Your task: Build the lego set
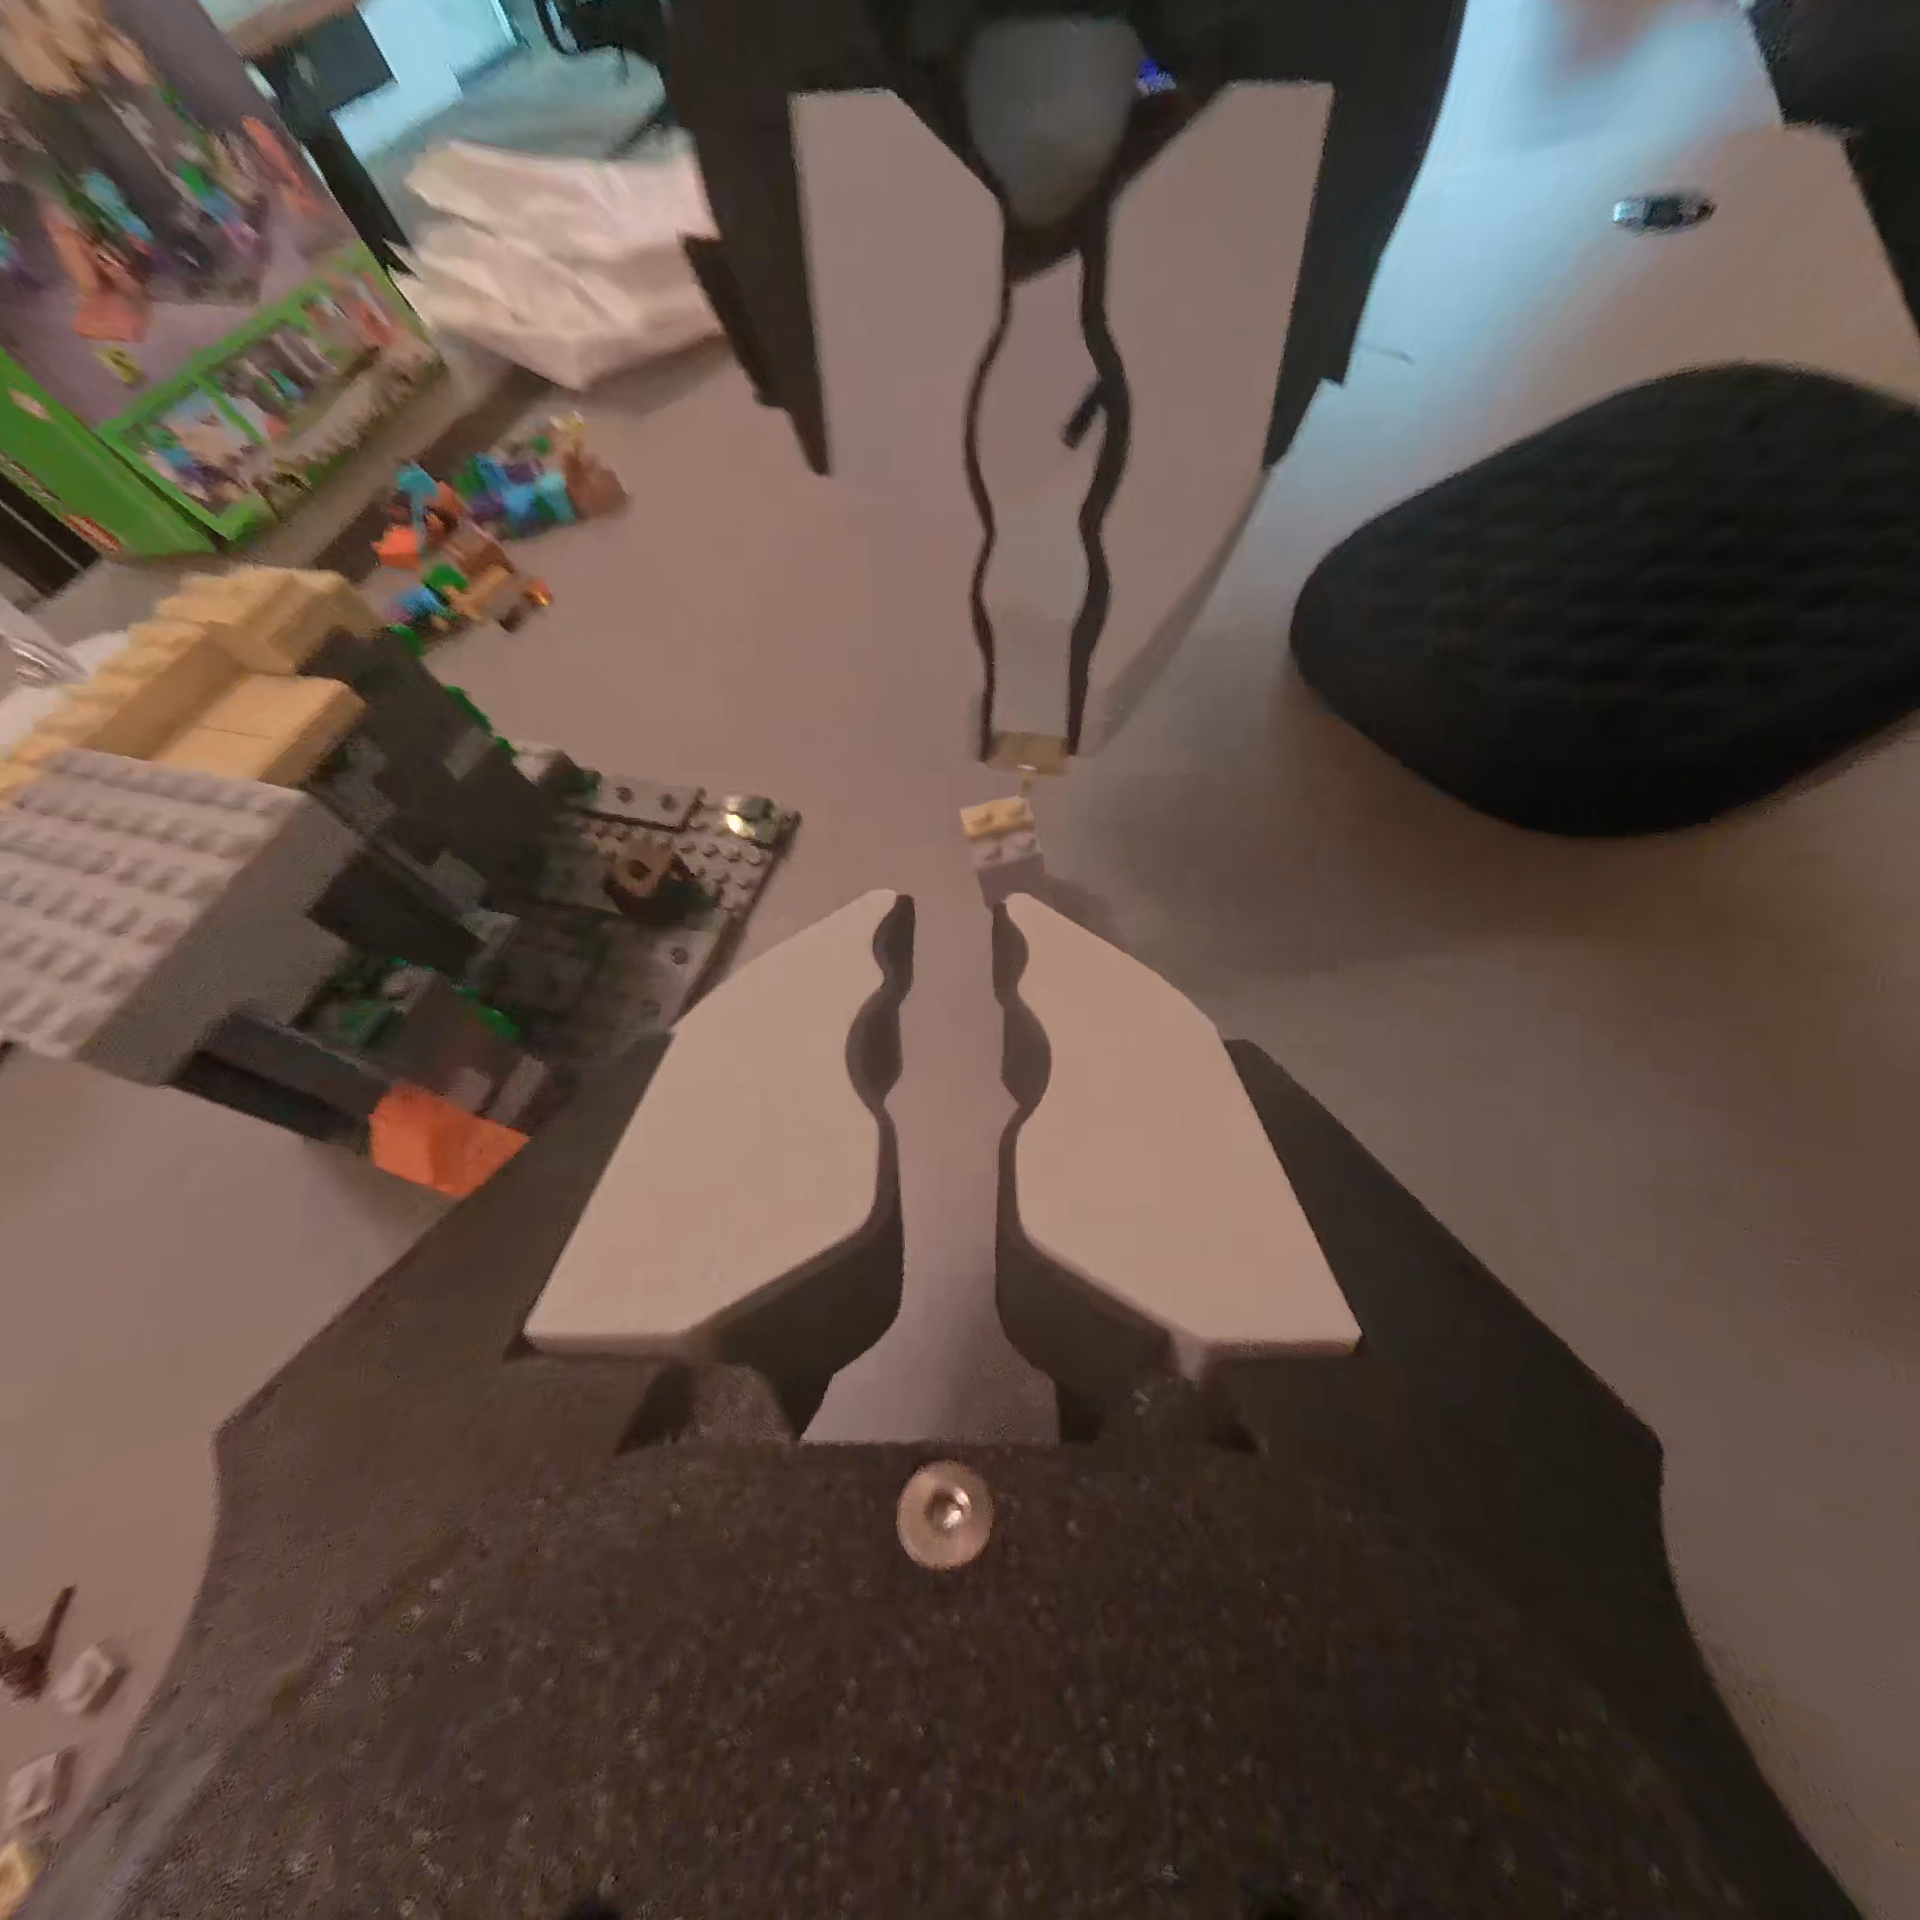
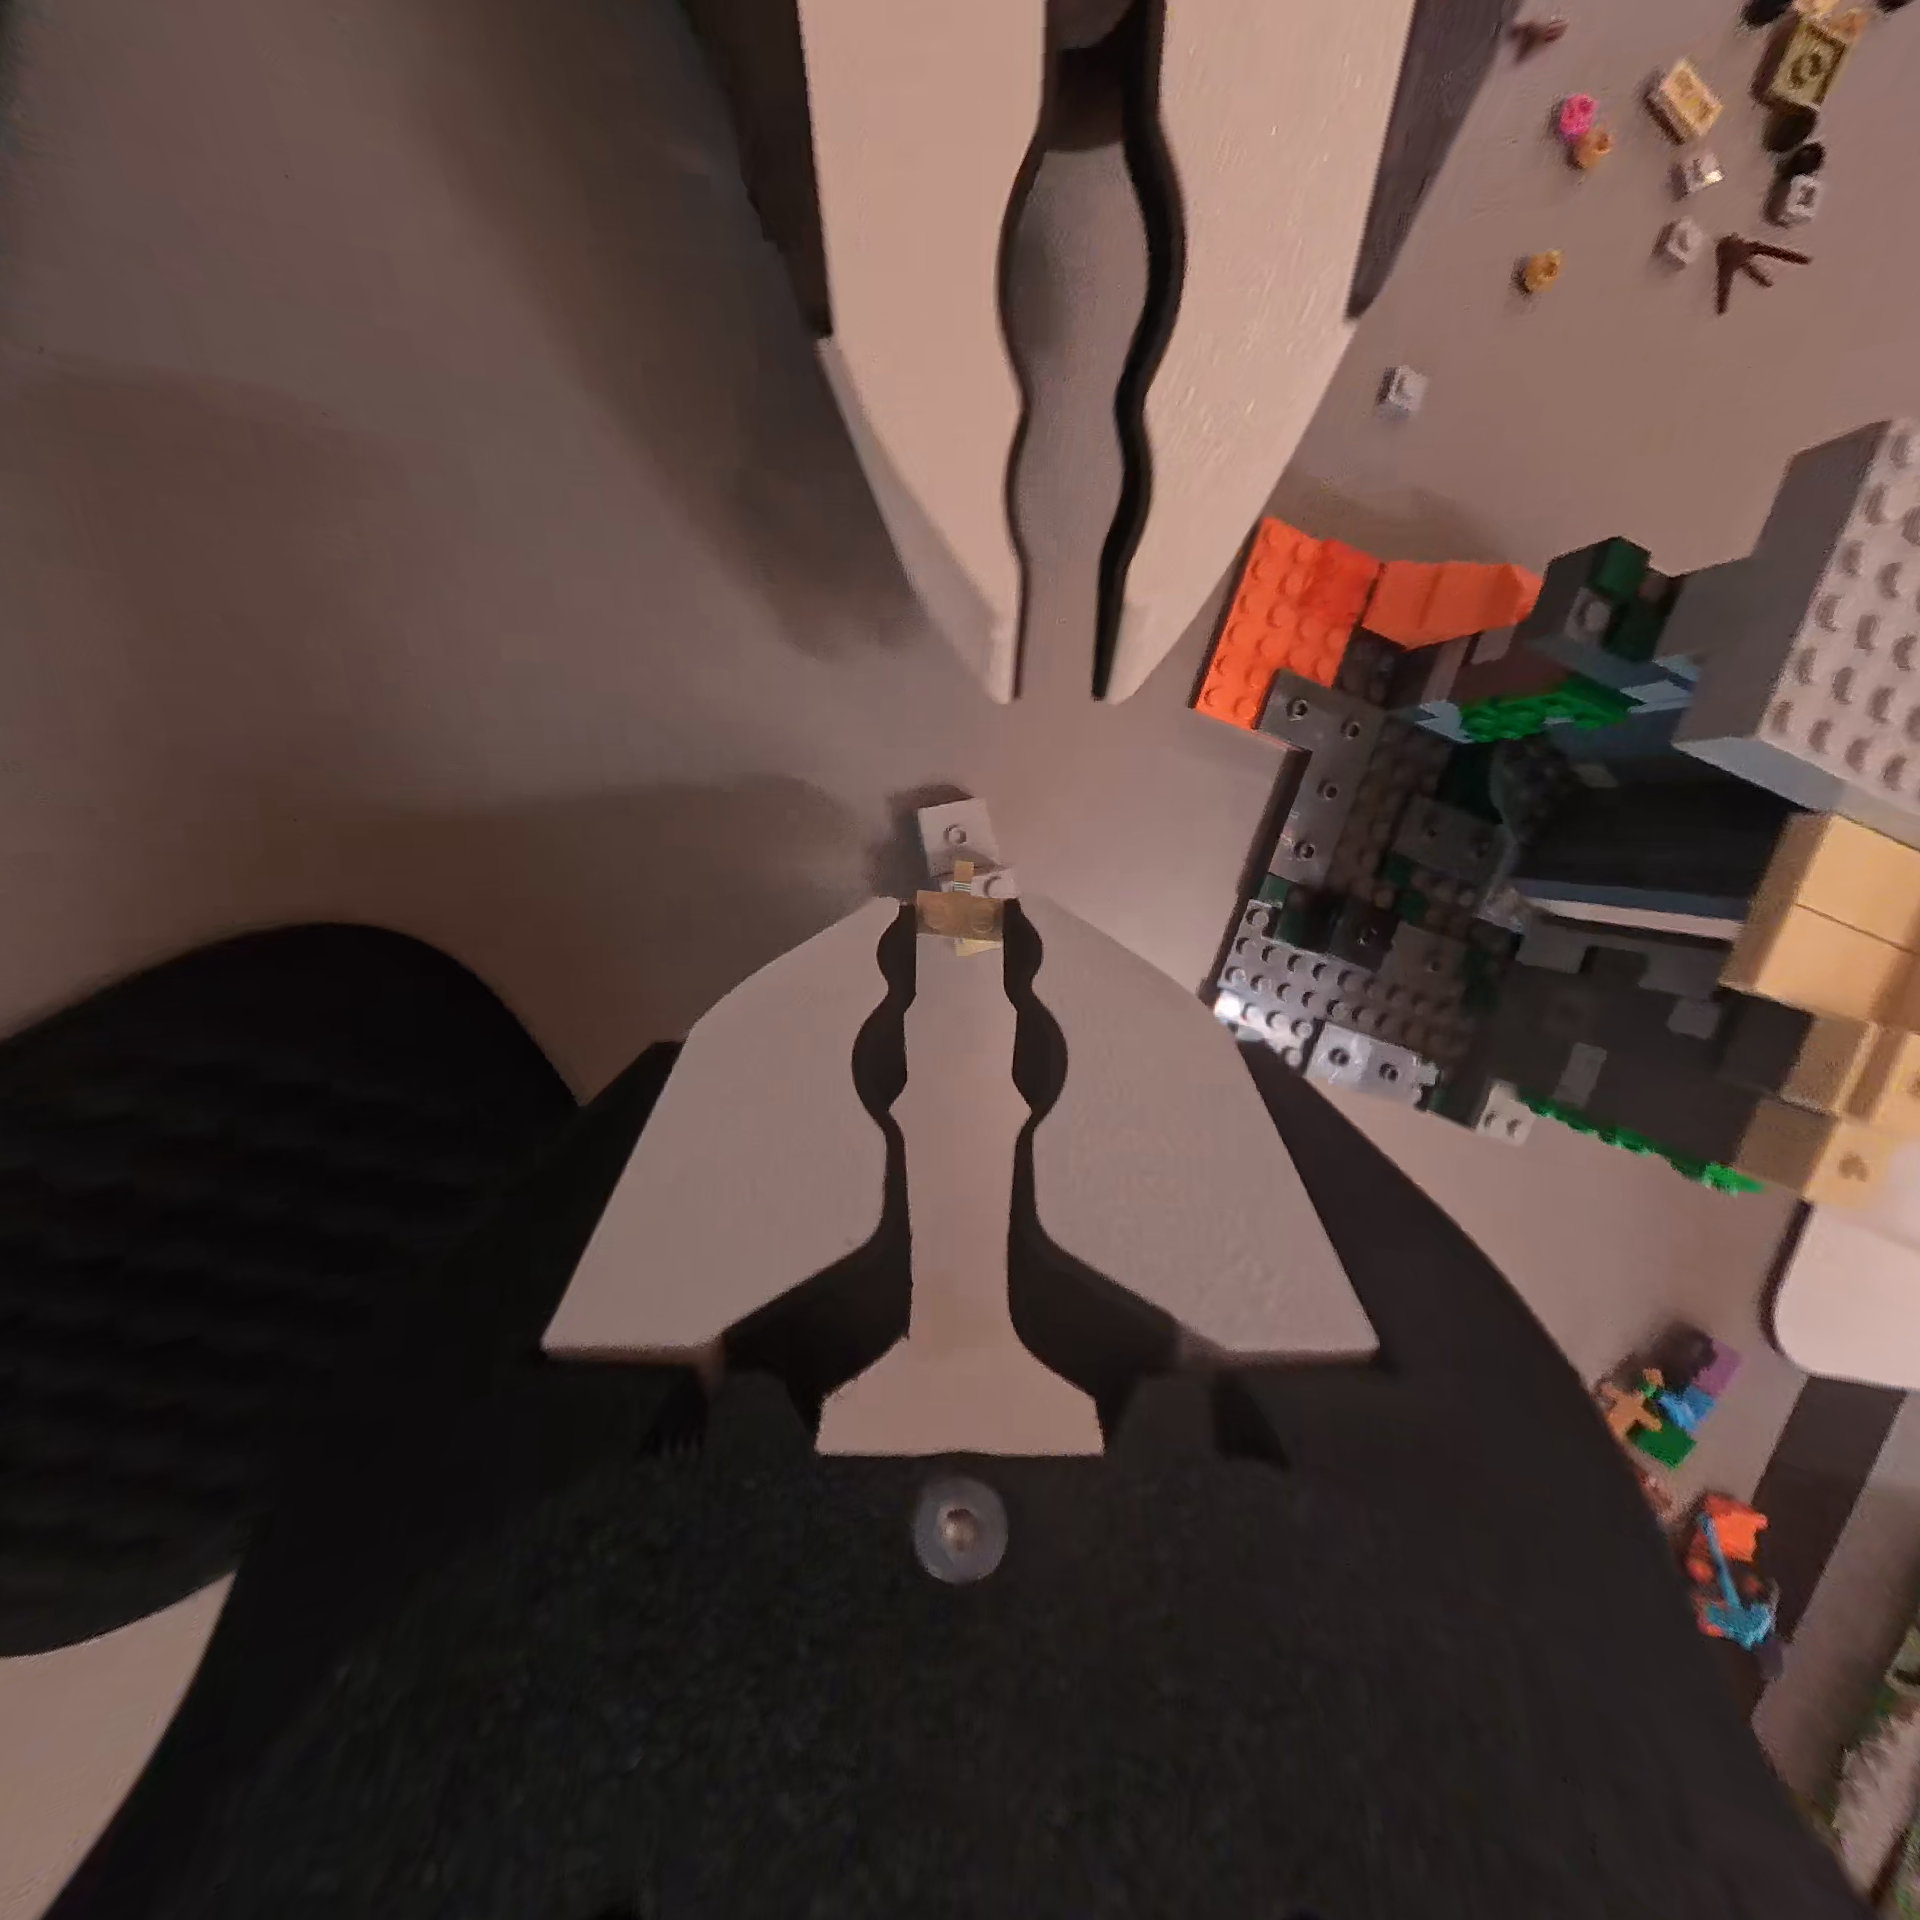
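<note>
- Left wrist view: my left tool (image 1: 954, 909) stands released, with only bare surface (image 1: 727, 675) showing between its pale fingers.
- A small grey brick (image 1: 1010, 868) with a tan plate on top sits on the surface just ahead of its right fingertip.
- Facing it, the right tool (image 1: 1023, 750) points down at that brick and grips a tan plate (image 1: 1023, 746) at its tips.
- On the left are a brick-built model (image 1: 364, 883) and a printed toy box (image 1: 156, 312). On the right is a black cushion (image 1: 1621, 592).
- Right wrist view: the tan plate is clenched crosswise between the pads, both pressing on it. The grey brick is just beyond.
- Only this view shows that the left tool's tips are clear of the brick. It also shows the loose small pieces (image 2: 1704, 156) far off, which are cut off in the other view.
</note>
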Demonstrator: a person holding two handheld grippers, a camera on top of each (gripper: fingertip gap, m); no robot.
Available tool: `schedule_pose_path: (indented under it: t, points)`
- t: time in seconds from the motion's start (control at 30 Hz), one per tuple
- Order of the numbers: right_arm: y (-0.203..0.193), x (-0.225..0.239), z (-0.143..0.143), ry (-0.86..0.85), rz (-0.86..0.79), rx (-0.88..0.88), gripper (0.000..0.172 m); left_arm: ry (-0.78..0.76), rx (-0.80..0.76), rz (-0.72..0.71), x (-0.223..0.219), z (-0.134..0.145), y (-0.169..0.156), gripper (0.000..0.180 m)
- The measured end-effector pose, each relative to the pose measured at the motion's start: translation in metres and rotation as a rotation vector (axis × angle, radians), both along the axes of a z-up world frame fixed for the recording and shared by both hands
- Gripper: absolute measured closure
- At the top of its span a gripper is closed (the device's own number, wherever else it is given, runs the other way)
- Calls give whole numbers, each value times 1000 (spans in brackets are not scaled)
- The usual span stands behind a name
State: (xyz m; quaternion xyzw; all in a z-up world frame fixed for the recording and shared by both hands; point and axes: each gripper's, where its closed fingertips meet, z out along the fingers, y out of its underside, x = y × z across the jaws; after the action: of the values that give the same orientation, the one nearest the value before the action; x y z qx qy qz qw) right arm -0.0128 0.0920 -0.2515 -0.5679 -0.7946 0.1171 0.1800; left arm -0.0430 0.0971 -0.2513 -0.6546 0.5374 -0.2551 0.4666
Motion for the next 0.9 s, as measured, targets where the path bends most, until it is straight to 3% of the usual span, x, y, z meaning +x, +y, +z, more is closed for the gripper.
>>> schedule_pose_path:
  t: [0.13, 0.33, 0.67, 0.9]
  points:
    - [4, -4, -13, -2, 67, -24, 156, 82, -89, -14, 8, -24, -5, 157]
    - [7, -4, -24, 12, 110, -65, 156, 113, -198, -7, 21, -37, -6, 153]
    - [7, -3, -26, 6, 154, -101, 156, 173, -240, 17, 28, -50, 0, 151]
    - [9, -3, -26, 20, 154, -116, 156, 194, -228, 29, 30, -52, 5, 160]
